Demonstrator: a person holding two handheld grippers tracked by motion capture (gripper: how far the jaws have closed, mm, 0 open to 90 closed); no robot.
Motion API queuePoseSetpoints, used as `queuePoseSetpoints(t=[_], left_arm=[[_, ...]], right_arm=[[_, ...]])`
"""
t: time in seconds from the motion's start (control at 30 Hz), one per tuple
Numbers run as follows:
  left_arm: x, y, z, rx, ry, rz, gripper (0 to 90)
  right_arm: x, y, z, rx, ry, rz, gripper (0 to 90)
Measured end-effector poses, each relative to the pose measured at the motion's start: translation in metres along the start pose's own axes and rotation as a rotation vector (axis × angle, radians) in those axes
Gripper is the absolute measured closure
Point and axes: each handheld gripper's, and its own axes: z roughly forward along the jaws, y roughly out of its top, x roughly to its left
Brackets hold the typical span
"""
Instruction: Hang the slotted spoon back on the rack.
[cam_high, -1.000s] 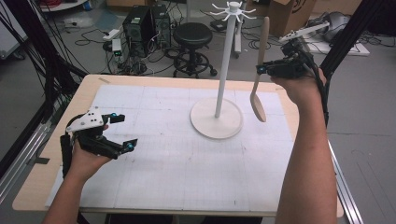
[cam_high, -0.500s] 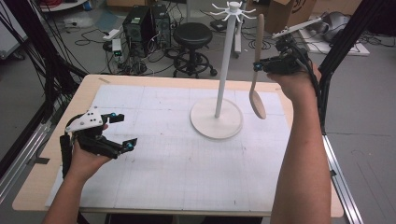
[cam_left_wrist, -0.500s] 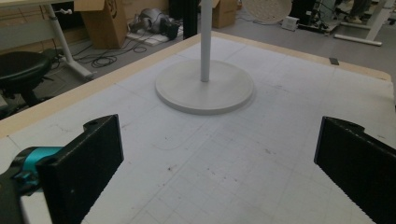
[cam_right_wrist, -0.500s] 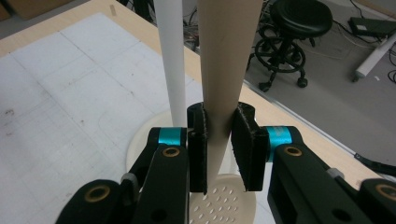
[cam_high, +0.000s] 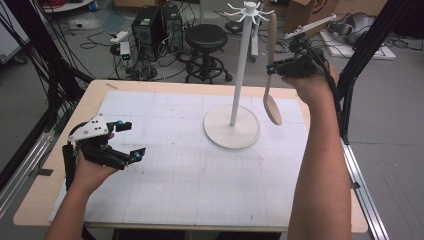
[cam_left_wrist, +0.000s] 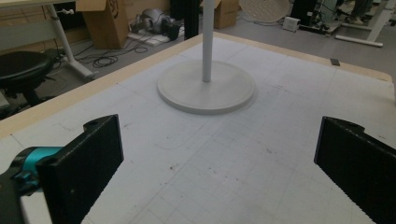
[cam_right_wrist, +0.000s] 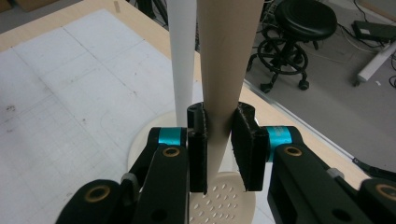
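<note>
High view: right gripper (cam_high: 276, 66) is up in the air beside the rack (cam_high: 241, 65), pinching a wooden spoon (cam_high: 270, 75) mid-handle. Spoon hangs near upright, bowl down, above the table (cam_high: 60, 200) just right of the rack's round base, handle tip close to the hooks at the rack top. Left gripper (cam_high: 131, 139) sits low over the mat (cam_high: 190, 170) at the left, jaws spread, holding nothing, well apart from the rack.

Left gripper view: both jaws wide apart, bare mat between them, rack base (cam_left_wrist: 206, 86) and pole ahead.

Right gripper view: jaws pressed on the spoon handle (cam_right_wrist: 226, 65), rack pole (cam_right_wrist: 183, 56) just behind it, perforated bowl below the jaws.

Step looks like hanging the spoon on a hook. To do it well: keep the pinch firm so the handle doesn't twist, lift until the handle end clears a hook, line it up, then ease onto the hook before letting go. Can't tell if the handle has a hole. Avoid knocking the pole; the base is light-looking and could tip.
</note>
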Motion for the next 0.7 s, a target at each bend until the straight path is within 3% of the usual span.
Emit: queuePoseSetpoints(t=[0.37,0.5,0.7], left_arm=[[0.0002,-0.0003,0.0005,0.002,0.002,-0.001,1.8],[-0.0003,-0.0003,0.0006,0.002,0.002,-0.001,1.8],[0.0002,-0.0006,-0.0004,0.001,0.002,-0.002,1.8]], right_arm=[[0.0048,0.0035,0.0038,0.005,-0.001,-0.005,77.1],[0.0035,0.0051,0.0041,0.014,-0.037,0.007,77.2],[-0.0006,0.0057,0.0071,0.02,-0.053,0.038,77.1]])
